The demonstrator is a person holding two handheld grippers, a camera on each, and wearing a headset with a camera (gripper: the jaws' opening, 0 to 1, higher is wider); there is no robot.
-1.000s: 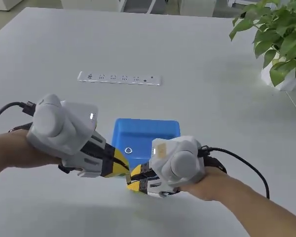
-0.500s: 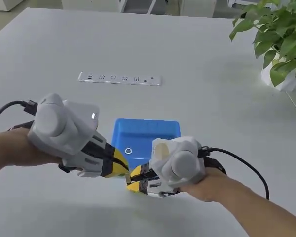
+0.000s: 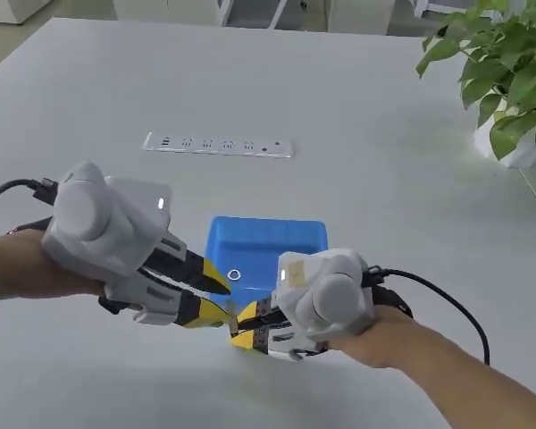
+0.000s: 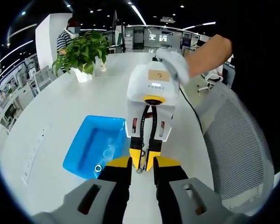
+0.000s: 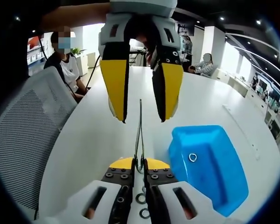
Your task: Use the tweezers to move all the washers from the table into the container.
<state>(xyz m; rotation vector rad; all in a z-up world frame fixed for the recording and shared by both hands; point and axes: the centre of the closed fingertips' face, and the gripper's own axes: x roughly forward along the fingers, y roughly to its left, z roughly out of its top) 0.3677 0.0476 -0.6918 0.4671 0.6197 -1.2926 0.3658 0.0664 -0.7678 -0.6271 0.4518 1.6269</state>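
Note:
My right gripper (image 5: 139,164) is shut on thin metal tweezers (image 5: 139,130), which point away from it toward my left gripper (image 4: 142,164). The left gripper's yellow jaws stand open on either side of the tweezers' tips without touching them. In the head view the left gripper (image 3: 219,302) and the right gripper (image 3: 241,326) meet nose to nose just in front of the blue container (image 3: 295,234). One washer (image 3: 233,275) lies inside the container (image 5: 224,163). Two small washers (image 5: 141,198) show on the table through the gap under my right gripper.
A white power strip (image 3: 217,145) lies farther back on the grey table (image 3: 384,161). A potted plant (image 3: 505,63) stands at the far right. A mesh office chair (image 5: 23,140) is beside the table, and people sit in the background.
The left gripper's jaws have spread apart; a second ago they were shut near the tweezers. The right gripper has stayed in place.

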